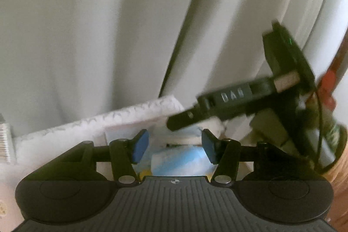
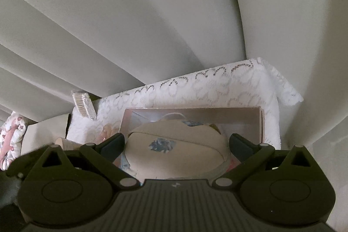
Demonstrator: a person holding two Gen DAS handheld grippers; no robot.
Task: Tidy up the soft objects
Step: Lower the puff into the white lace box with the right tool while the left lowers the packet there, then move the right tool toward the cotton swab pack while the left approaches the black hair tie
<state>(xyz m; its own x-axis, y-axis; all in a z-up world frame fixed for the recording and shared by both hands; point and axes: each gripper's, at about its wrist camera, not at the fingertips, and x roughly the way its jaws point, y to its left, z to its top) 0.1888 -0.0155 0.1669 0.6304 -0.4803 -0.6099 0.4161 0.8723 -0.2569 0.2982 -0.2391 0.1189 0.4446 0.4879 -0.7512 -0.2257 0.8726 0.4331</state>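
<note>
My left gripper [image 1: 174,146] is open, its blue pads [image 1: 140,146] apart above a light blue and white soft packet [image 1: 180,163] lying in a box on the white lace cloth [image 1: 97,121]. Nothing is pressed between the pads. My right gripper [image 1: 178,121] shows blurred just beyond it, reaching in from the right. In the right wrist view my right gripper [image 2: 177,144] stands wide open over a round beige soft piece [image 2: 191,151] with a blue patch, which lies in a pinkish box [image 2: 191,113]. Whether the fingers touch the piece is unclear.
Pale curtains [image 2: 152,25] hang close behind the lace-covered surface [image 2: 217,88]. A box of cotton swabs [image 2: 83,104] stands at its left end, a floral soft item [image 2: 10,138] further left. A patterned sleeve [image 1: 332,134] and something red [image 1: 328,88] are at the right.
</note>
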